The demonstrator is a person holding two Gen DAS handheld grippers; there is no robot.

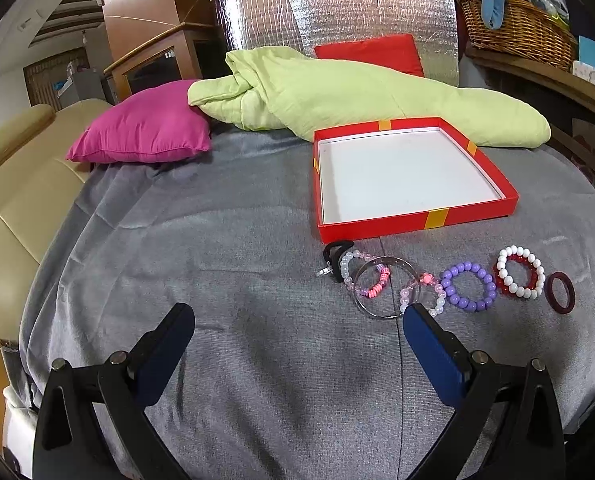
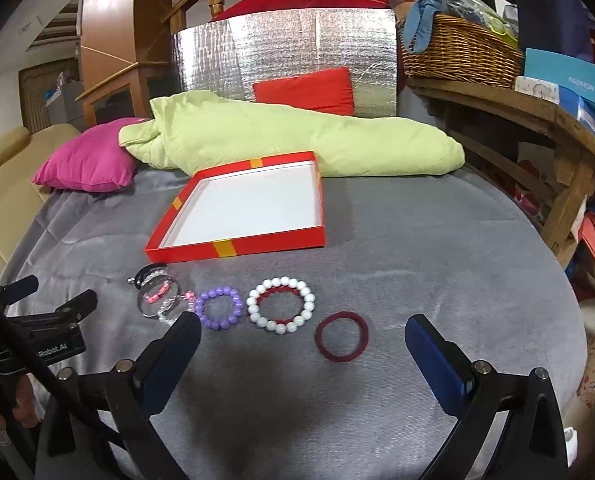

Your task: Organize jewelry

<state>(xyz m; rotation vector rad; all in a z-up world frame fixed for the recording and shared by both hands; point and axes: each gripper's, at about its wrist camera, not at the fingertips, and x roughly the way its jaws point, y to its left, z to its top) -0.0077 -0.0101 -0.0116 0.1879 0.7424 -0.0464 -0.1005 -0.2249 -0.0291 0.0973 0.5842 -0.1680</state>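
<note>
A red box lid (image 1: 417, 224) (image 2: 233, 249) with a white inside lies empty on the grey bedspread. In front of it lies a row of jewelry: a black hair tie (image 1: 334, 251), a silver bangle (image 1: 381, 312) over pink bead strings, a purple bead bracelet (image 1: 468, 287) (image 2: 219, 308), a white bead bracelet on a red one (image 1: 520, 273) (image 2: 281, 305), and a maroon ring band (image 1: 560, 293) (image 2: 343, 336). My left gripper (image 1: 297, 320) is open and empty, left of the row. My right gripper (image 2: 303, 330) is open and empty, just short of the maroon band.
A pink cushion (image 1: 141, 132), a light green quilt (image 1: 337, 92) and a red cushion (image 1: 371, 54) lie at the back of the bed. A wooden shelf with a wicker basket (image 2: 457, 48) stands at the right. A beige sofa (image 1: 13, 184) is at the left.
</note>
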